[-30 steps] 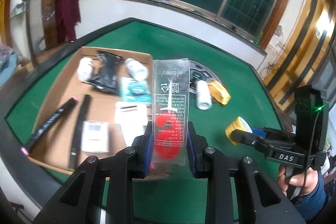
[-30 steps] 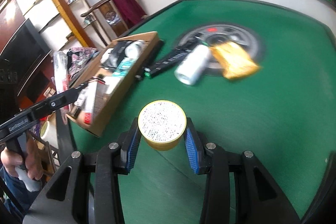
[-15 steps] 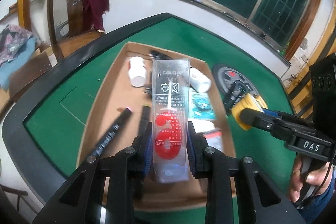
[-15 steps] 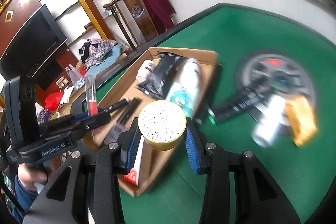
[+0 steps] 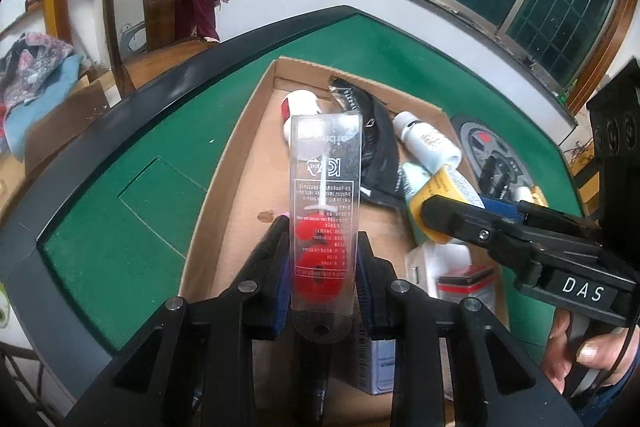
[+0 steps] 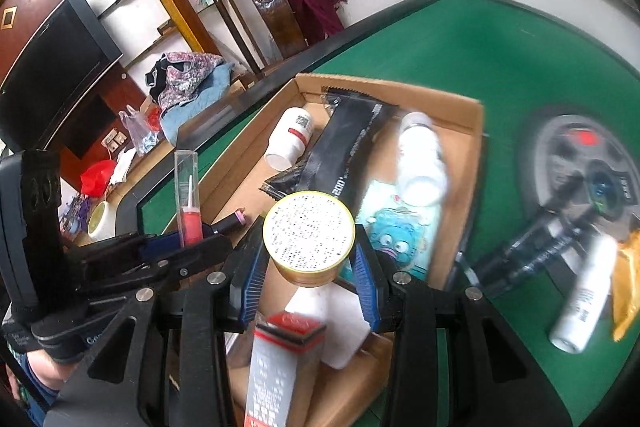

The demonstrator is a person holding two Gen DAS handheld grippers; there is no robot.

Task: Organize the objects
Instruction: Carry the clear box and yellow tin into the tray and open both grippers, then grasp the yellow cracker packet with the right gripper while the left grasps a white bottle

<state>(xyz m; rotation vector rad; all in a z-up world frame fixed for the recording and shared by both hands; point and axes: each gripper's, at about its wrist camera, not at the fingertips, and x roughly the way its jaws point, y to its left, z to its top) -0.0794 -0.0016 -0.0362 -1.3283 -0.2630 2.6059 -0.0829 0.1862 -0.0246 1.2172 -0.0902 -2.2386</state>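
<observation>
Both hands are holding loads over the shallow brown cardboard tray (image 5: 240, 131) sitting on the green felt table (image 5: 120, 227). The left gripper (image 5: 322, 267) is clamping a tall clear plastic blister pack with a red item inside (image 5: 325, 203), jaws pressing its narrow sides. The right gripper (image 6: 309, 259) is clamping a round yellow tin with a white printed lid (image 6: 309, 227), jaws on its rim. Tray is crowded: white bottles, a black foil pouch (image 6: 348, 143), a teal cartoon packet (image 6: 400, 227), and a red-capped box right under the tin. Judging the step as placing. To do it well: lower the blister pack onto bare cardboard at the left, lay it flat, release low. Drop the tin apart from the bottles, not onto the box. Keep the grippers from bumping, since they are sitting close.
</observation>
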